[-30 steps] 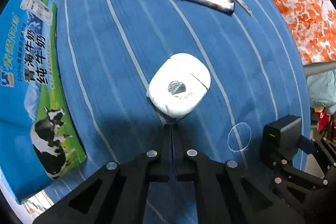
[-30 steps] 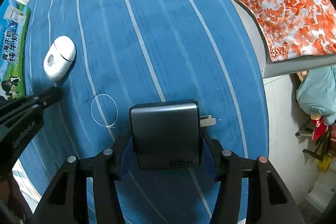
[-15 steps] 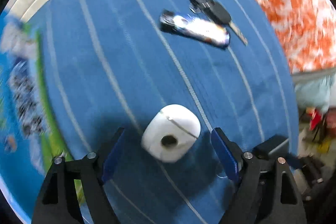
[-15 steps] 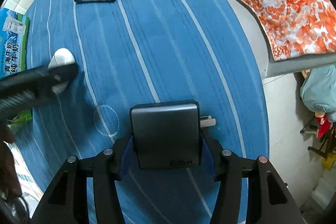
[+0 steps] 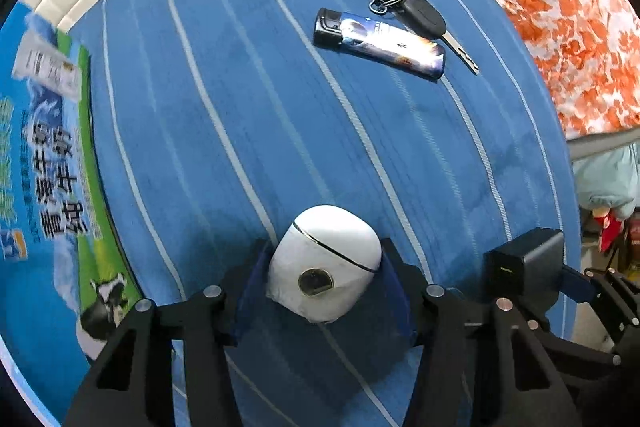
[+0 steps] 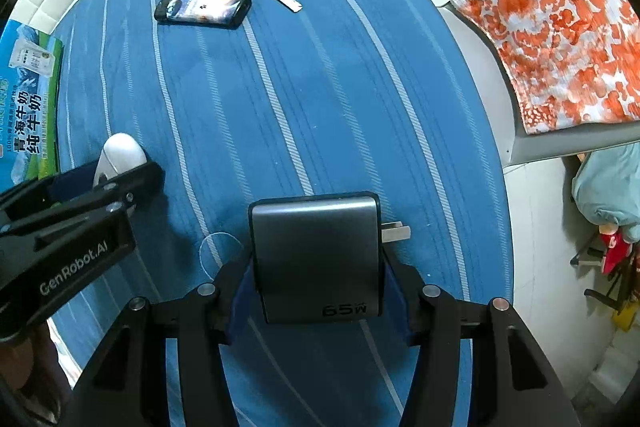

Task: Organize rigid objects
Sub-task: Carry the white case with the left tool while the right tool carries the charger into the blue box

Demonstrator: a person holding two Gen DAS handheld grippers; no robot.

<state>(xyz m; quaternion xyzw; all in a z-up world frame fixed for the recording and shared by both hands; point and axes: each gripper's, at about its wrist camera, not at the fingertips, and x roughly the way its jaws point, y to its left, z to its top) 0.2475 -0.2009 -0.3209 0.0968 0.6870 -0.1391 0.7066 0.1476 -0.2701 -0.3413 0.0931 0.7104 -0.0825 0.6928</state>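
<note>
My left gripper (image 5: 324,283) is shut on a white earbud case (image 5: 326,267), its pads pressed on both sides, low over the blue striped tablecloth (image 5: 260,99). The case also shows in the right wrist view (image 6: 120,155) between the left gripper's fingers (image 6: 132,183). My right gripper (image 6: 316,279) is shut on a dark grey 65W charger (image 6: 316,251) with its plug prongs pointing right. The charger also shows in the left wrist view (image 5: 524,267). A lighter (image 5: 380,43) and car keys (image 5: 404,3) lie at the far side.
A blue and green milk carton box (image 5: 44,155) lies along the table's left edge. A chair with an orange floral cloth (image 6: 560,19) stands right of the table. A thin white ring mark (image 6: 220,255) is on the cloth between the grippers.
My left gripper opened, moved forward around the white case and closed on it. The right gripper kept its hold on the charger and stayed nearly still.
</note>
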